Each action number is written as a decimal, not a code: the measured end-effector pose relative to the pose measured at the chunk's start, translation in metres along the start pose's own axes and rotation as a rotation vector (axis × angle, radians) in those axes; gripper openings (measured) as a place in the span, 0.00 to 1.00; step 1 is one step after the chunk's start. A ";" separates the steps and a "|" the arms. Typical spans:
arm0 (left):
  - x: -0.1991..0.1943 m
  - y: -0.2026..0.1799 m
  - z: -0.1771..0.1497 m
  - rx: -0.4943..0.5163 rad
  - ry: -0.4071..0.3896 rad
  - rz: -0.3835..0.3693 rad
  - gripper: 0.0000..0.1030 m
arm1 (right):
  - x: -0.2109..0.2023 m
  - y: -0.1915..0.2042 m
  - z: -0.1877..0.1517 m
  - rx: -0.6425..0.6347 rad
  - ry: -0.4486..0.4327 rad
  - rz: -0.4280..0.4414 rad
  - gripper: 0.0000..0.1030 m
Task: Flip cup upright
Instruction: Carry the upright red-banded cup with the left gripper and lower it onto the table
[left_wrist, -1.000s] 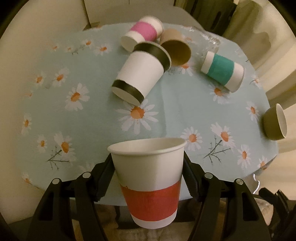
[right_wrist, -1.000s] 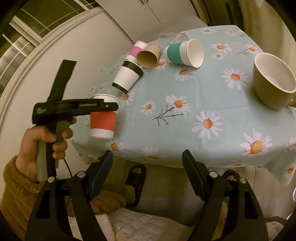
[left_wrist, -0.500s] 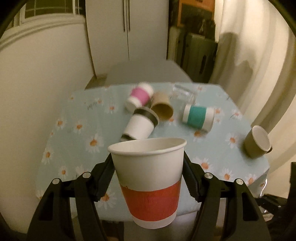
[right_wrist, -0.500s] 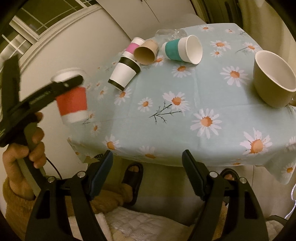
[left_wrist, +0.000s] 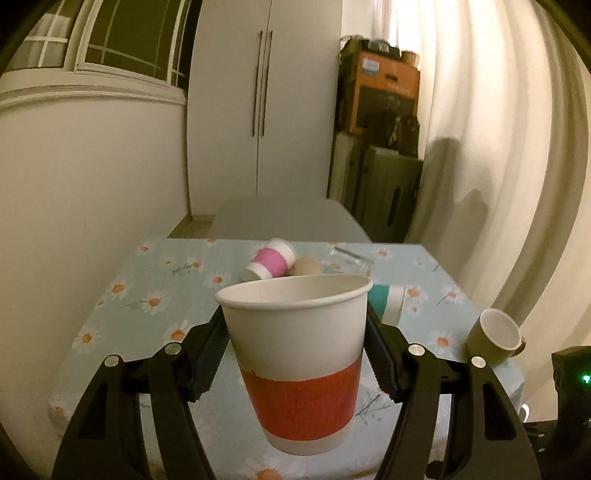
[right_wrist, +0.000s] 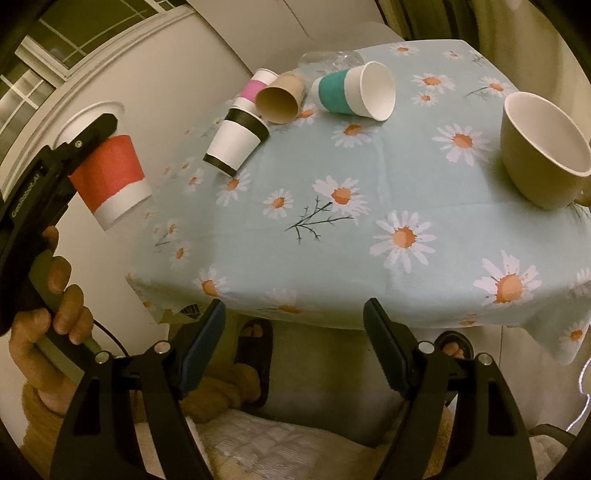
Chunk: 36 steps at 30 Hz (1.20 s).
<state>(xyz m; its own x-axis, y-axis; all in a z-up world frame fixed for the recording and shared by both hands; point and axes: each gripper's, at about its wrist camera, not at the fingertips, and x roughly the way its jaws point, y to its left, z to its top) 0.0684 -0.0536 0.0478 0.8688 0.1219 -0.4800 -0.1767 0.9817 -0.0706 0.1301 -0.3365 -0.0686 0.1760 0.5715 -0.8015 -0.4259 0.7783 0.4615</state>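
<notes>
Left hand-held gripper (left_wrist: 295, 345) clamps a tapered, red-banded paper cup (left_wrist: 295, 354), mouth up.

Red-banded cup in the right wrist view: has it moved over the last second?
Yes. The red-banded cup, held in the left claw, rose and swung left, away from the table edge, and now tilts.
</notes>
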 end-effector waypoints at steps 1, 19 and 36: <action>0.000 0.000 -0.002 0.002 -0.012 0.003 0.64 | 0.000 -0.001 0.000 0.002 0.001 -0.002 0.74; 0.012 -0.009 -0.073 0.035 -0.339 0.039 0.64 | 0.006 -0.011 0.002 0.021 0.024 -0.042 0.74; 0.041 -0.014 -0.144 0.081 -0.404 0.142 0.64 | 0.021 -0.014 0.003 0.035 0.080 -0.091 0.74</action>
<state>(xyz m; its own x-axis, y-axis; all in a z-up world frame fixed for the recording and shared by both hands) 0.0400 -0.0832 -0.0972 0.9524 0.2885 -0.0986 -0.2850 0.9573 0.0480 0.1423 -0.3348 -0.0914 0.1407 0.4770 -0.8676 -0.3803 0.8351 0.3975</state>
